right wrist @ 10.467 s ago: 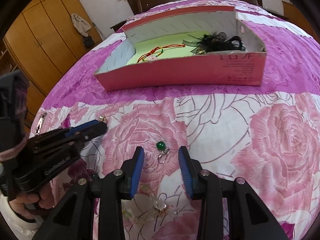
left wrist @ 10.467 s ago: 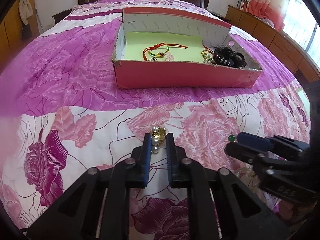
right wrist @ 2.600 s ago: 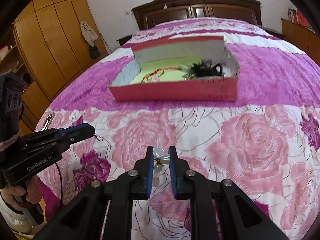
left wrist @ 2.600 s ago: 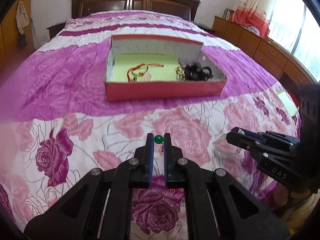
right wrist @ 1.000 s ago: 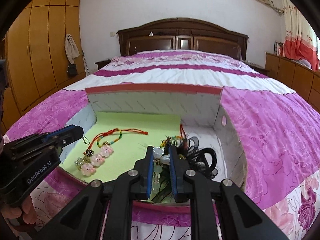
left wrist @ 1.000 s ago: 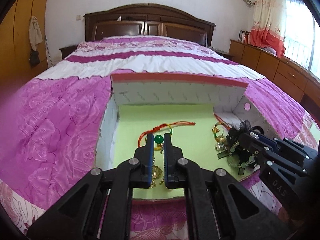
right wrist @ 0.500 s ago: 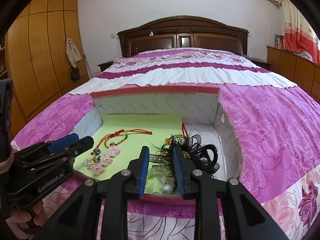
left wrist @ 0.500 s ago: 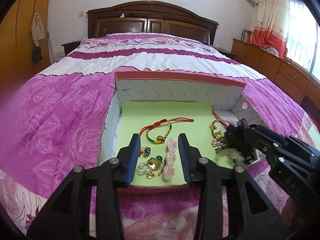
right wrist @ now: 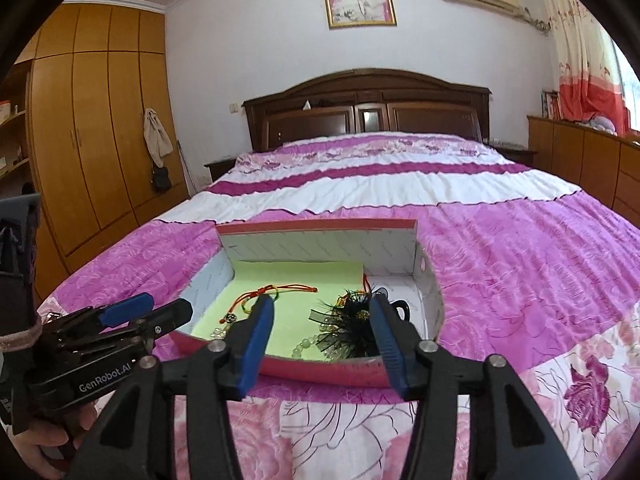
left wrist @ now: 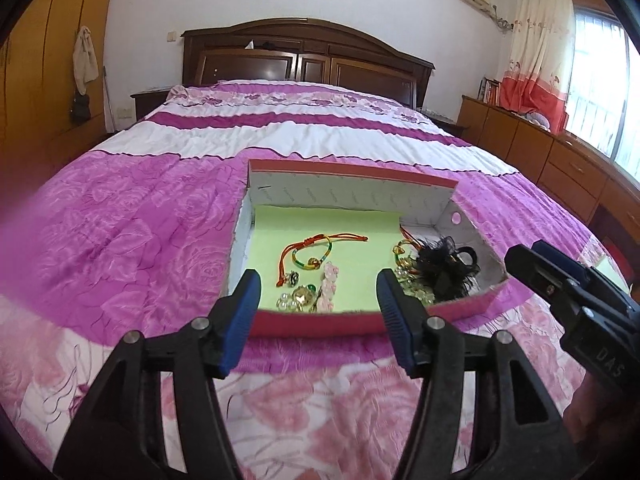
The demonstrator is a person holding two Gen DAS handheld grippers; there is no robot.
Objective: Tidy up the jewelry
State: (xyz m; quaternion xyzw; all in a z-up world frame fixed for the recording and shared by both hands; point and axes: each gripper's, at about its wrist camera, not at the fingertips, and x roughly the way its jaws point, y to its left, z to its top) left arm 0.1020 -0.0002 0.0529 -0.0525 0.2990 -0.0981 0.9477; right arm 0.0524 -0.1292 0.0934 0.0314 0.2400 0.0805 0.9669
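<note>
A red cardboard box (left wrist: 316,325) with a pale green floor lies on the bed; it also shows in the right wrist view (right wrist: 320,372). Inside lie a red-green cord bracelet (left wrist: 316,248), a pearl-and-gold piece (left wrist: 298,298), pink flower beads (left wrist: 328,286) and a black feathered hair clip (left wrist: 444,268). Pale bead jewelry (right wrist: 310,344) lies beside the clip (right wrist: 356,332). My left gripper (left wrist: 318,316) is open and empty, just in front of the box's near wall. My right gripper (right wrist: 322,340) is open and empty, at the box's near right part.
The bed has a pink and purple rose cover (left wrist: 120,240). A dark wooden headboard (left wrist: 304,60) stands at the far end. Wooden wardrobes (right wrist: 92,140) stand to the left, low cabinets (left wrist: 560,168) and a window to the right.
Both grippers opened wider and drew back from the box. The green bead piece and the pale bead piece now lie in the box.
</note>
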